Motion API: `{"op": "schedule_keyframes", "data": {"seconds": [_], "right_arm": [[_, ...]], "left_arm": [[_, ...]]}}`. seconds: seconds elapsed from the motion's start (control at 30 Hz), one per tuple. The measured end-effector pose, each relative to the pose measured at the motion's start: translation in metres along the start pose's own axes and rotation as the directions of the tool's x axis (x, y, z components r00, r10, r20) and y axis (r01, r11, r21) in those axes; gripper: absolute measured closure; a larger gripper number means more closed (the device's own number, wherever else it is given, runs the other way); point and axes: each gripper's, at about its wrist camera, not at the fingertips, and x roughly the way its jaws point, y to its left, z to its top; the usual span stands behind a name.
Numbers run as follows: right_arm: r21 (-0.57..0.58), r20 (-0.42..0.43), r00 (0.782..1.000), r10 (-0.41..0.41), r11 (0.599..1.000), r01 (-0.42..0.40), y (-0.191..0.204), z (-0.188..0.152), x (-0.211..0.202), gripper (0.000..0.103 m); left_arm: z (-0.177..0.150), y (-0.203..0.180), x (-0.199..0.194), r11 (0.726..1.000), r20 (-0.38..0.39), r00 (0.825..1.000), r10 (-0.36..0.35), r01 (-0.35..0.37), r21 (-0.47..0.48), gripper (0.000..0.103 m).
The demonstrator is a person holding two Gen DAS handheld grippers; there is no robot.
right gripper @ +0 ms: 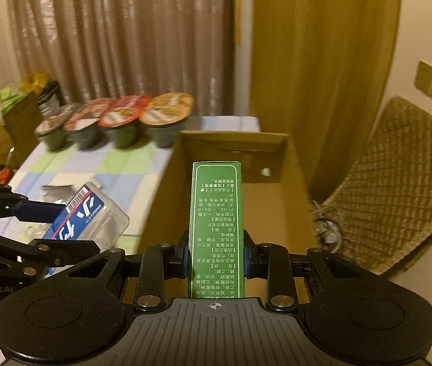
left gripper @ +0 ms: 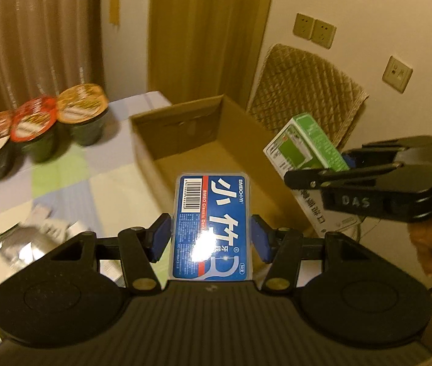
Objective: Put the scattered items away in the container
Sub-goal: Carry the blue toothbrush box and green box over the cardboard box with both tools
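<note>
Here, my left gripper [left gripper: 209,238] has its jaws clamped on the blue floss case [left gripper: 211,222], held over the near rim of the cardboard box [left gripper: 185,140]. My right gripper [right gripper: 216,256] grips the green carton [right gripper: 216,228] above the box's open interior. Noodle cups [right gripper: 118,122] stand on the counter [right gripper: 124,164] behind.

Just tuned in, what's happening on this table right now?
A person is tidying with a tool in each hand. The left tool is shut on a blue floss case, held near the open cardboard box. The right tool is shut on a green carton, held over the box's opening. The box looks empty so far. A silver packet lies on the checked cloth, and noodle cups stand in a row at the back.
</note>
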Motion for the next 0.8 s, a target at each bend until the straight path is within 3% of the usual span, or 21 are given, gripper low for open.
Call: {"op": "schedule_keyframes", "data": {"seconds": [0.23, 0.4, 0.8], "right_arm": [[0.036, -0.022, 1.000, -0.016, 0.999, 0.016, -0.034, 0.007, 0.025, 0.070], [0.056, -0.047, 0.999, -0.014, 0.998, 0.017, -0.048, 0.002, 0.042, 0.070], [0.081, -0.073, 0.997, -0.023, 0.996, 0.029, -0.060, -0.003, 0.062, 0.070]], "left_arm": [[0.021, -0.012, 0.051, 0.999, -0.022, 0.999, -0.034, 0.033, -0.029, 0.052], [0.018, -0.015, 0.075, 0.999, -0.059, 0.998, -0.033, 0.032, -0.028, 0.052], [0.017, -0.009, 0.101, 0.998, -0.084, 0.996, -0.022, 0.017, -0.059, 0.047]]}}
